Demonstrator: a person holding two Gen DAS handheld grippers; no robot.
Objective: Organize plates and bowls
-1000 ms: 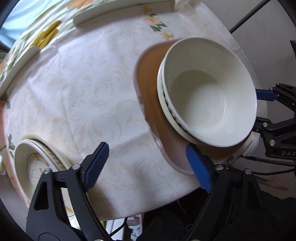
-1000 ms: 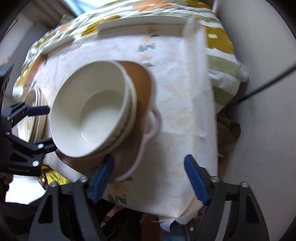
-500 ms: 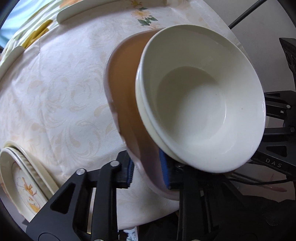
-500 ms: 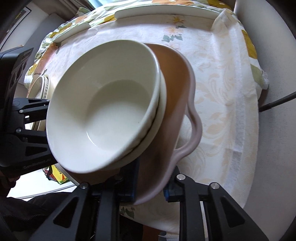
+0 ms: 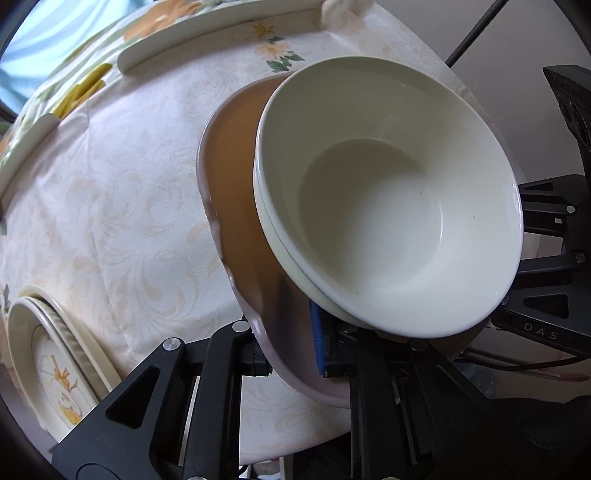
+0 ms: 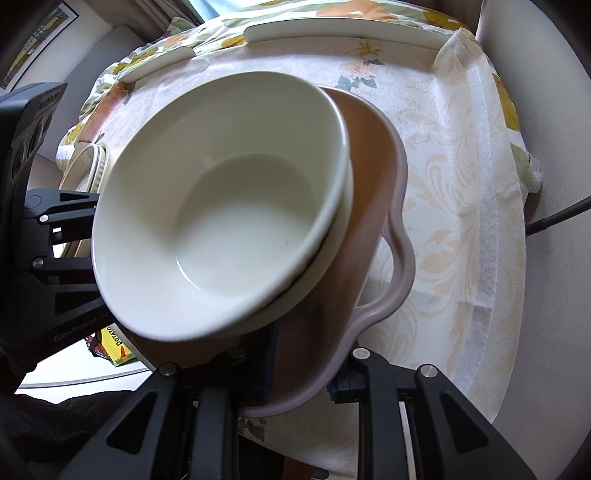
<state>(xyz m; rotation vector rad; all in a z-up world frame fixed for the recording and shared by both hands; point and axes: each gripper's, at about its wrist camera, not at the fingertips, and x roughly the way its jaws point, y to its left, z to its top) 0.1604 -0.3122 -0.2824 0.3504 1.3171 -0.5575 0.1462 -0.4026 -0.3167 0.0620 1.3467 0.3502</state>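
Note:
Two cream bowls [image 5: 388, 206] sit nested inside a brown dish [image 5: 236, 206] that has a pinkish-grey rim and handles. My left gripper [image 5: 291, 350] is shut on the dish's near rim, one blue pad inside and one outside. In the right wrist view the bowls [image 6: 229, 214] fill the same dish [image 6: 373, 155], and my right gripper [image 6: 303, 373] is shut on the rim beside a handle. Each gripper shows in the other's view, across the dish. The dish sits tilted over the cloth.
A stack of flower-patterned plates [image 5: 48, 365] lies on the pale tablecloth [image 5: 122, 206] to the left, with the plates [image 6: 86, 166] also visible behind the bowls. White raised rails [image 5: 207, 40] border the table's far edge. A black cable [image 5: 476, 29] crosses at the right.
Both grippers went from open beside the dish to shut on its rim at opposite ends. The dish and bowls now loom larger and tilted in both views.

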